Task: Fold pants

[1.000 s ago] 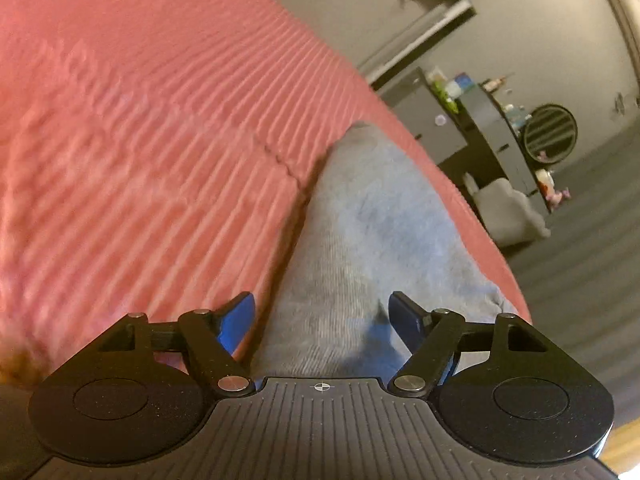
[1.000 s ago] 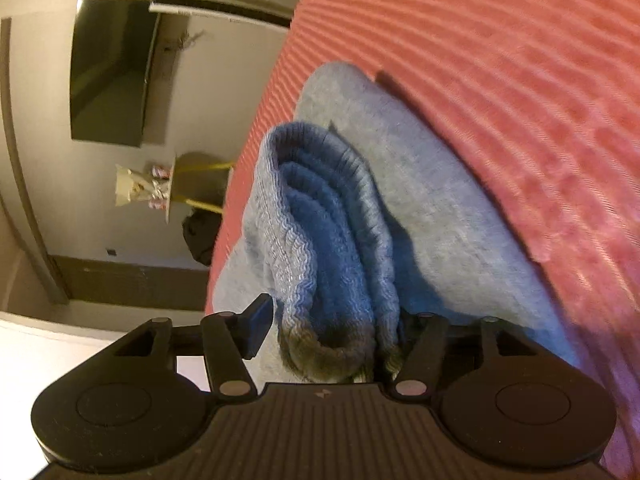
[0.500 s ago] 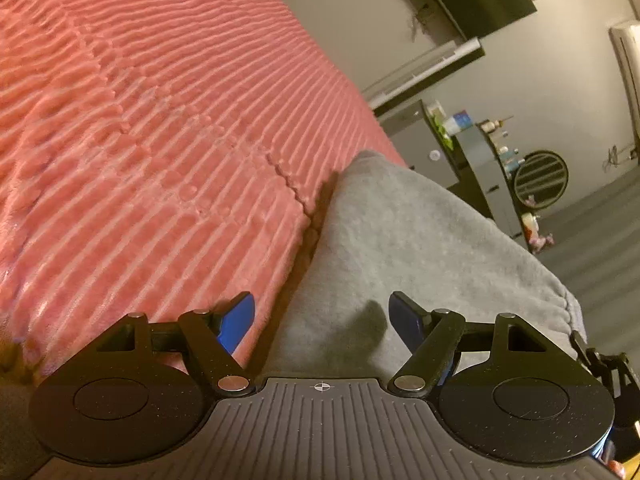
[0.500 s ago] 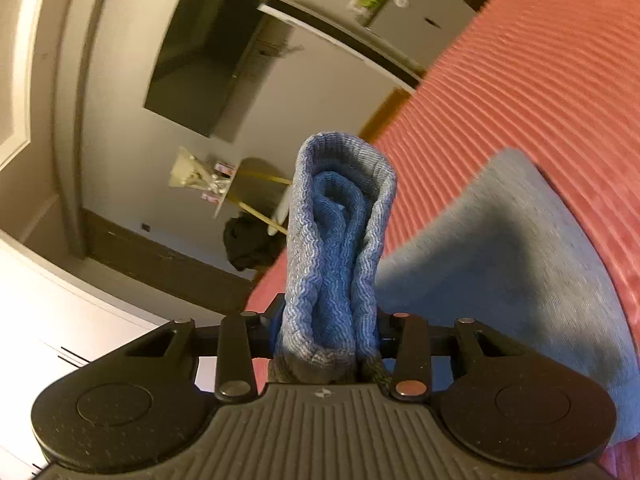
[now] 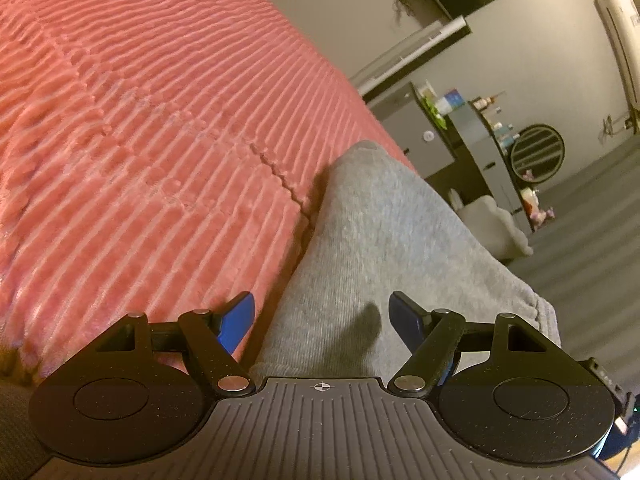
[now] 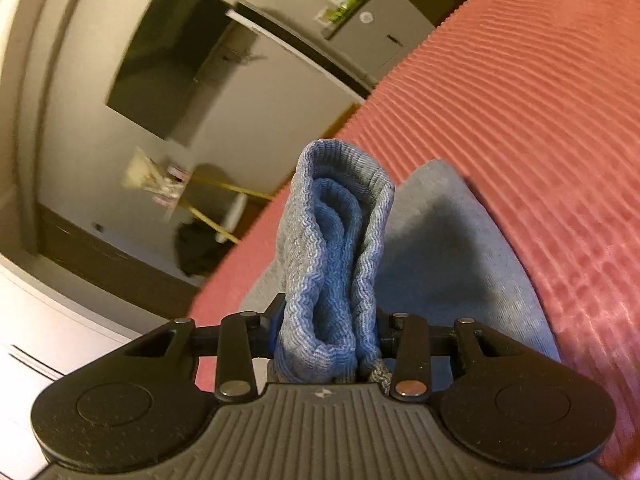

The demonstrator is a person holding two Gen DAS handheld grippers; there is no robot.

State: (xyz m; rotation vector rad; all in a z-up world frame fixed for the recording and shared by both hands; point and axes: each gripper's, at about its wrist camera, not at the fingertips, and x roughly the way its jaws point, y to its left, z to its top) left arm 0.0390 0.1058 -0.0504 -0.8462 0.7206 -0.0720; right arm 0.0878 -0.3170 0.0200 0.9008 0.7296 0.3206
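The grey pants [image 5: 372, 248] lie on a bed under a ribbed pink bedspread [image 5: 152, 128], close to the bed's edge. In the left wrist view the fabric runs as a smooth folded slab from the camera toward a rounded corner, with the bedspread's seam just beside its left edge.

The left claw [image 5: 322, 320] stands wide above the pants. Its blue pads [image 5: 238, 320] are well apart; the left pad hangs over the bedspread just beside the cloth's edge, the right one over the grey fabric. Neither pad presses on anything, and one casts a shadow on the cloth between them.

The right claw [image 6: 328, 340] is narrow and clamped on the ribbed cuff [image 6: 340, 240] of the pants. Its jaws have just been closing, with the cuff between them. The cuff is bunched in several layers and stands upright out of the jaws, its rounded top lifted above the bedspread. The rest of the pants spreads flat on the bed behind and to the right of it, in its shadow.

Beyond the bed are a grey wall, a dark screen [image 6: 172, 56] and a grey cabinet [image 5: 412, 128] with small things on top.
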